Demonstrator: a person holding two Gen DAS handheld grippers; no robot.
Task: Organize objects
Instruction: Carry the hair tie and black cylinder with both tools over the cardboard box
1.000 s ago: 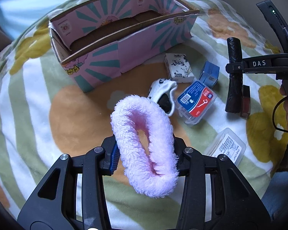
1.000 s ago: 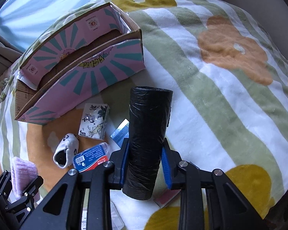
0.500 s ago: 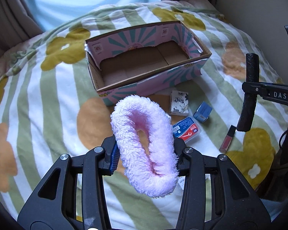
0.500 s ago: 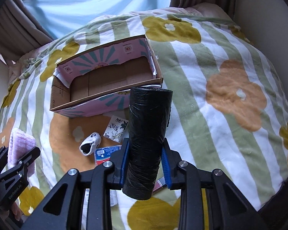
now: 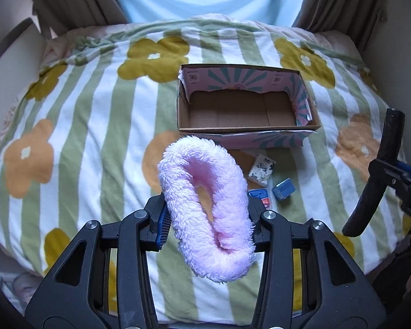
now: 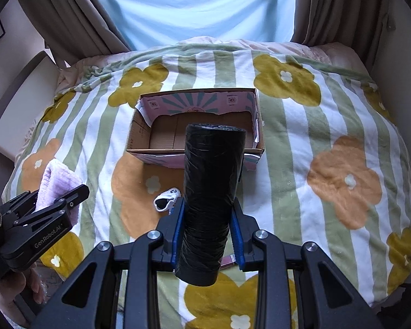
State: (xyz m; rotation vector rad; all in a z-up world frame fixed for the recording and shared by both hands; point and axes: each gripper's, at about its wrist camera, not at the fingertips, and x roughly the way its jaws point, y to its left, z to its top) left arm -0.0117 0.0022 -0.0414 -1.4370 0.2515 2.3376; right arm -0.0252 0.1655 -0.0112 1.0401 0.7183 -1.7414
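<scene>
Your left gripper (image 5: 207, 220) is clamped on a fluffy pink loop (image 5: 205, 211), a plush headband by the look of it, with both pads pressed into its sides. Its long axis runs away from you along the fingers, the far end tipped a little to the left, and the hollow middle faces the camera. It hangs in the air above the flowered blanket (image 5: 82, 126).

Your right gripper (image 6: 208, 230) is squeezed tight on a black roll of plastic bags (image 6: 211, 192). The roll stands lengthwise between the fingers, its far end aimed at the cardboard box (image 6: 139, 134) and covering part of the box's near wall.

In the right view your left gripper's side reads "GenRobot.AI".

The box lies open-topped on the blanket beyond both tools, long side facing you, with a pink and teal sunburst print on its walls and a bare brown floor. On the blanket just in front of it lie a small white printed packet (image 5: 261, 168), a little blue box (image 5: 283, 189) and a red-and-blue labelled plastic case (image 5: 260, 196), its writing too small to read. A white sock (image 6: 165, 201) lies near them.
</scene>
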